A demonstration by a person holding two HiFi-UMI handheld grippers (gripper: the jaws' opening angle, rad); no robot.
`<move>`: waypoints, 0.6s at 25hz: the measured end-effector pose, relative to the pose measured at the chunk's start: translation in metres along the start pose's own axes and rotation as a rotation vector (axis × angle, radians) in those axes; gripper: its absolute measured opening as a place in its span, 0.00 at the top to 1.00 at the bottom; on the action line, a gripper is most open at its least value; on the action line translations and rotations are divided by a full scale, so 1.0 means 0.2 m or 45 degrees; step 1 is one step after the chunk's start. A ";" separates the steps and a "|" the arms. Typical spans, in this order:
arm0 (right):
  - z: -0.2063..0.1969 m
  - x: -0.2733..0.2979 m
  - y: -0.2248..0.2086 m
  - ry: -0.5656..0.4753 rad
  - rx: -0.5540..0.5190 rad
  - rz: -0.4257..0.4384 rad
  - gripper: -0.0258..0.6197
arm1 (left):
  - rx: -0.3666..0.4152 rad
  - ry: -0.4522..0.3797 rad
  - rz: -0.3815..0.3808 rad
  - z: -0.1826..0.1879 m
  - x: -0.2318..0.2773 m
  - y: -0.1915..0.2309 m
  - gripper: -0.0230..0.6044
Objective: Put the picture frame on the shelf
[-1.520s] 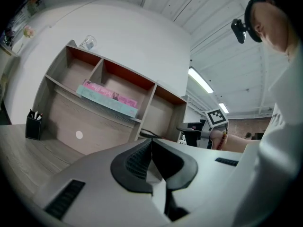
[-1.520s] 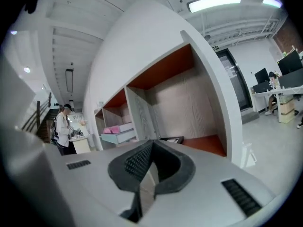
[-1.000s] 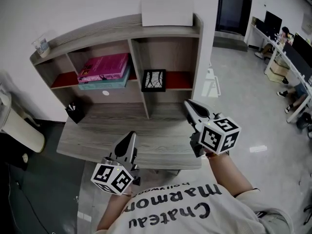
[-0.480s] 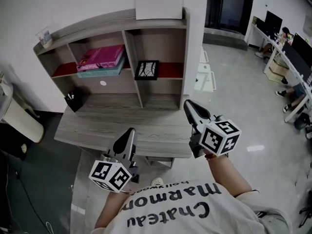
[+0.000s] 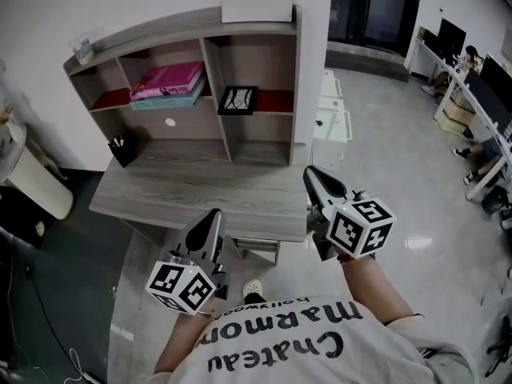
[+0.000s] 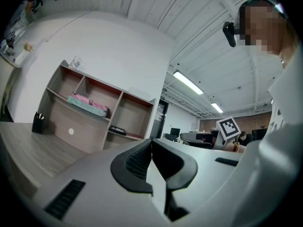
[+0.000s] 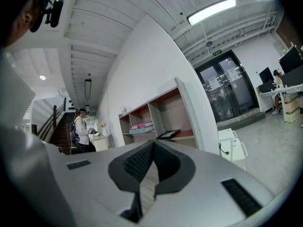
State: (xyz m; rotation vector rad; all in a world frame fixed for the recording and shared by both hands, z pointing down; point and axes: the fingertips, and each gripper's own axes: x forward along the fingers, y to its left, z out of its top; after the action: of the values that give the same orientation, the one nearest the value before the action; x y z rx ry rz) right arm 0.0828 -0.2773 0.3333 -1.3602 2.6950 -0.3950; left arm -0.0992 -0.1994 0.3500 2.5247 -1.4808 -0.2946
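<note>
The grey desk (image 5: 184,198) fills the middle of the head view, with the wooden shelf (image 5: 297,70) standing along its 12 o'clock edge. A white box (image 5: 256,5) lies on the shelf's top and a stack of pink books (image 5: 166,82) rests in the middle compartment. The left gripper (image 5: 213,215) hangs off the desk's 6 o'clock edge and the right gripper (image 5: 311,174) over its 4 o'clock corner. Both point level toward the shelf, and the jaws of both are pressed together on nothing. The picture frame (image 5: 238,100) sits on the red board of the right compartment, at 12 o'clock from the left gripper and well apart from both; it appears to lie flat. A small pen pot (image 5: 122,150) stands at the desk's 10 o'clock. The placing looks done. The frame seems close to the board's front lip, so a bump of the right gripper against the desk corner could jolt the shelf and slide the frame off.
</note>
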 end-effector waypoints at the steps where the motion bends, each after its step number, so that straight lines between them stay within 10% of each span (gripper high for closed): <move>1: -0.02 -0.02 0.00 0.008 0.004 -0.001 0.95 | -0.002 0.003 0.005 -0.01 -0.02 -0.02 0.94; 15: -0.15 -0.30 0.06 0.039 0.012 -0.007 0.95 | 0.003 0.031 0.026 -0.13 -0.24 -0.21 0.94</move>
State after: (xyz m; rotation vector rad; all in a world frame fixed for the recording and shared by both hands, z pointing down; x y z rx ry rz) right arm 0.1034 -0.2170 0.3562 -1.3702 2.7110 -0.4320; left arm -0.0800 -0.1343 0.3665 2.5046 -1.4978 -0.2575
